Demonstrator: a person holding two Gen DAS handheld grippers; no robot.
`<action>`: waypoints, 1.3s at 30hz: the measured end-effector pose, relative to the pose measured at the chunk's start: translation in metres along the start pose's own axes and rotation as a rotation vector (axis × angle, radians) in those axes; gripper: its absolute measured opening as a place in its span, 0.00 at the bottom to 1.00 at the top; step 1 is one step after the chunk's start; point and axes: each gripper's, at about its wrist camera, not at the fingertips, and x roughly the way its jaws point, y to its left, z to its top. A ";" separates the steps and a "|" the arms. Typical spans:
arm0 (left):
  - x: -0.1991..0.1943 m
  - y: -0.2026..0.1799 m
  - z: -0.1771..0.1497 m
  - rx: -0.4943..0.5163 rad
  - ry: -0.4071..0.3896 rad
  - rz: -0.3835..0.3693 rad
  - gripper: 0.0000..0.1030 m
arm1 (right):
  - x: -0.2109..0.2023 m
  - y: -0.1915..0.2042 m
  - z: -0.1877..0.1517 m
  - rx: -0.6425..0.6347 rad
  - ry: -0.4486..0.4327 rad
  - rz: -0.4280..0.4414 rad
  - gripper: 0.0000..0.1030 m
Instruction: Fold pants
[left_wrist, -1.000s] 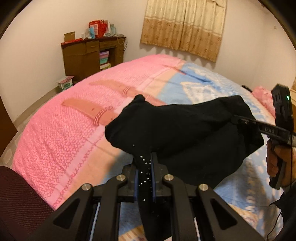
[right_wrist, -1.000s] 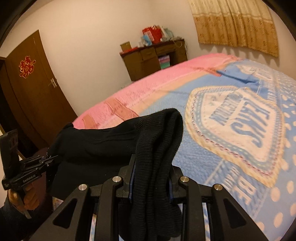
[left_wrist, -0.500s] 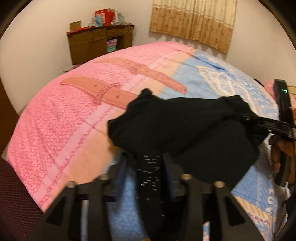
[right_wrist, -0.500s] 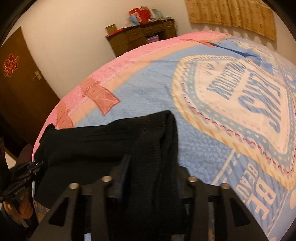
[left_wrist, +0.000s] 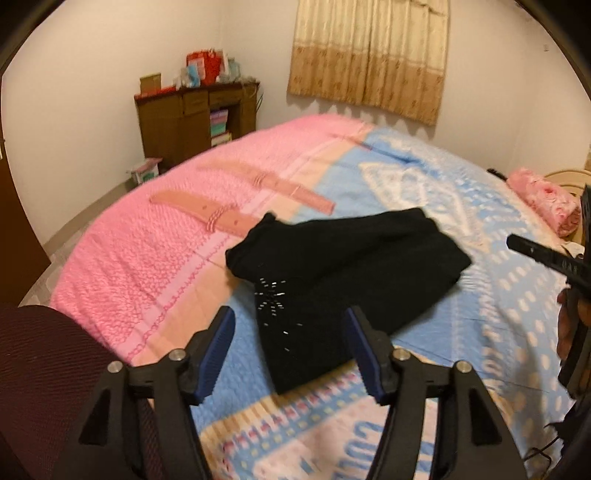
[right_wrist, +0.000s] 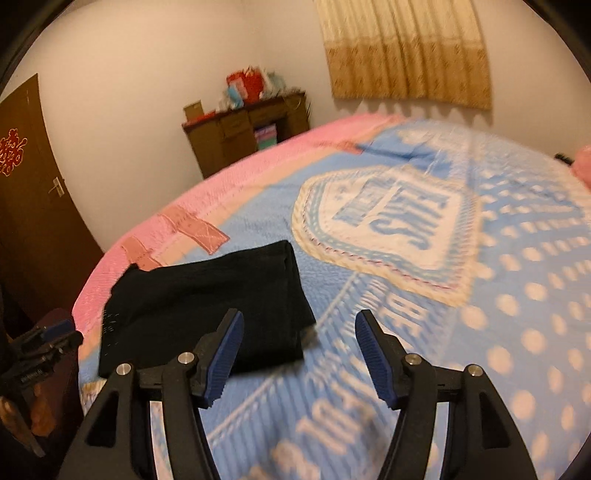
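Observation:
The black pants (left_wrist: 343, 269) lie folded into a compact block on the pink and blue bedspread (left_wrist: 147, 251), near its front edge. My left gripper (left_wrist: 290, 325) hangs just in front of them, jaws opening, nothing pinched between the blue pads. In the right wrist view the same pants (right_wrist: 207, 302) lie ahead and to the left of my right gripper (right_wrist: 299, 328), whose jaws are also opening over bare bedspread (right_wrist: 480, 314). The other gripper shows at the edge of each view: the right gripper (left_wrist: 546, 258), the left gripper (right_wrist: 44, 343).
A dark red chair seat (left_wrist: 44, 369) sits at the near left of the bed. A brown cabinet (left_wrist: 192, 118) with clutter on top stands against the far wall, a curtain (left_wrist: 369, 59) beside it. A pink pillow (left_wrist: 543, 199) lies far right. A brown door (right_wrist: 33, 206) is at the left.
Both grippers have let go of the black pants and pulled back from them. The pants, held up before, now lie flat and folded on the bed.

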 end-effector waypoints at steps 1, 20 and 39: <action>-0.008 -0.002 0.000 0.003 -0.012 -0.004 0.64 | -0.013 0.003 -0.005 0.002 -0.019 -0.002 0.68; -0.073 -0.035 -0.009 0.056 -0.114 -0.065 0.69 | -0.124 0.062 -0.057 -0.021 -0.184 -0.014 0.71; -0.068 -0.033 -0.008 0.036 -0.077 -0.052 0.78 | -0.132 0.081 -0.058 -0.063 -0.202 0.006 0.71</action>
